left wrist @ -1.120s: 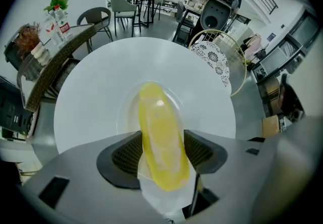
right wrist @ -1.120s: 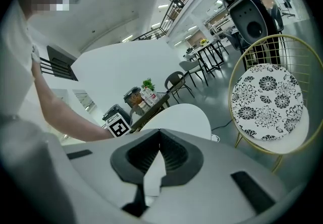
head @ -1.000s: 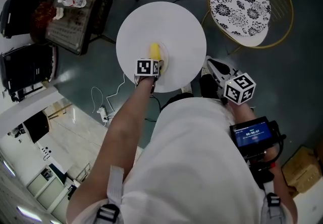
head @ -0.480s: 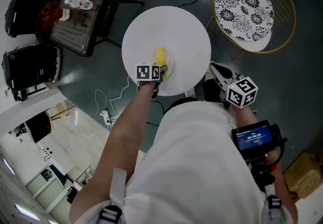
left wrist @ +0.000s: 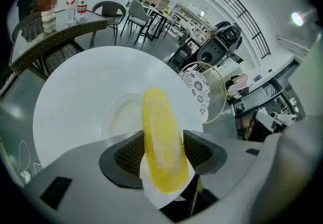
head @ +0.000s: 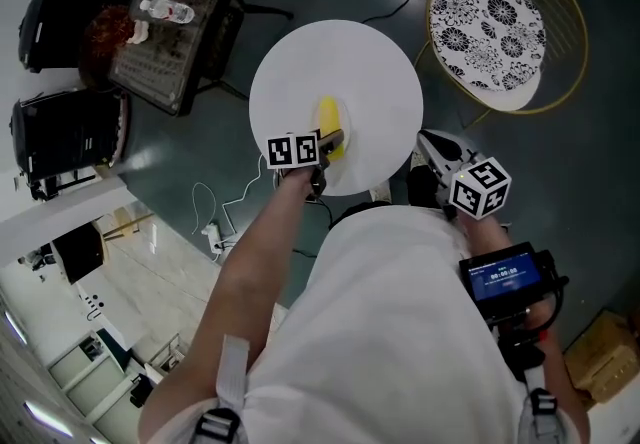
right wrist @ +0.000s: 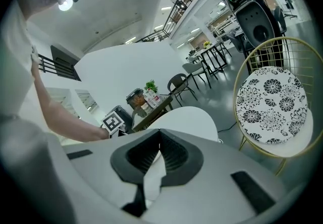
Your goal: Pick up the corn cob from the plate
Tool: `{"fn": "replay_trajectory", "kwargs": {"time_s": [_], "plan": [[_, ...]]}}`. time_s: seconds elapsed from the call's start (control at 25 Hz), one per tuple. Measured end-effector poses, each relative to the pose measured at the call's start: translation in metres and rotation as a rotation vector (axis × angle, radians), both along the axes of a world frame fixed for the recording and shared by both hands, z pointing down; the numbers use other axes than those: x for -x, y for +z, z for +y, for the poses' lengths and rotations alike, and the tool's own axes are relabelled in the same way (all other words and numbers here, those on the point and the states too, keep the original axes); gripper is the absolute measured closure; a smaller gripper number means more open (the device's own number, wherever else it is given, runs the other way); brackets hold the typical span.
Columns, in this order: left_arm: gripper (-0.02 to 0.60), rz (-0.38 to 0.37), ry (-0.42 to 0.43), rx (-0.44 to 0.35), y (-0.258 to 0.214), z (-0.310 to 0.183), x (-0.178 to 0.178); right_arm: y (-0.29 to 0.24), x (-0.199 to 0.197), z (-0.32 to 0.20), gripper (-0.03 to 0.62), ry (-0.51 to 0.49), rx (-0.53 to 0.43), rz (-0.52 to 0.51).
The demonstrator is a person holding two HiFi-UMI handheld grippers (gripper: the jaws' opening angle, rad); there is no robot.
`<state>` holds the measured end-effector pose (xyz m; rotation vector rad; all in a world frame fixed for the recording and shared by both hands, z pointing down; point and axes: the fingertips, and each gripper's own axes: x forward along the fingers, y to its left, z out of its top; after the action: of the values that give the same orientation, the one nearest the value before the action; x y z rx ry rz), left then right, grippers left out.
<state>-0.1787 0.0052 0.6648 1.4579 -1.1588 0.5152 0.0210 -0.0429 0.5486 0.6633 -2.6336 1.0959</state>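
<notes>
Grey floor surrounds my round white desk (head: 375, 62), with a gold wire chair (head: 495, 27) to its right and a smaller dark desk (head: 175, 32) carrying bottles (head: 165, 7) to its left. My left tool (left wrist: 162, 148) pinches the yellow corn cob (left wrist: 157, 122) near its close end, over the white plate (left wrist: 117, 113); whether the cob touches the plate I cannot tell. My right tool (right wrist: 160, 155) hangs beside the desk's edge, jaws pressed together on nothing.

Corn cob (left wrist: 159, 117): yellow, smooth, elongated, clamped at its near half between the jaws of the left gripper (left wrist: 162, 150). Its far end points toward the centre of the table (left wrist: 75, 81).

Plate (left wrist: 116, 117): white, round, shallow, beneath the cob, between the table's centre and its near edge. Contact between them not determinable.
</notes>
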Motion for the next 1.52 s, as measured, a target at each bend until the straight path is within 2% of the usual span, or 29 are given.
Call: {"fn": "replay_trajectory", "kwargs": {"time_s": [0.24, 0.4, 1.2, 1.52], "plan": [[0.331, 0.032, 0.038, -0.032, -0.010, -0.014, -0.025, -0.002, -0.001, -0.003, 0.586, 0.015, -0.003, -0.003], [0.331, 0.020, 0.094, -0.043, -0.012, -0.028, -0.038, 0.000, -0.005, -0.006, 0.586, 0.033, 0.003, -0.001], [0.330, -0.165, 0.349, 0.004, 0.022, -0.090, -0.096, 0.015, -0.058, -0.025, 0.586, 0.147, 0.046, 0.013], [0.330, -0.279, 0.448, 0.020, 0.045, -0.105, -0.113, 0.028, -0.083, -0.036, 0.586, 0.178, 0.065, 0.021]]}}
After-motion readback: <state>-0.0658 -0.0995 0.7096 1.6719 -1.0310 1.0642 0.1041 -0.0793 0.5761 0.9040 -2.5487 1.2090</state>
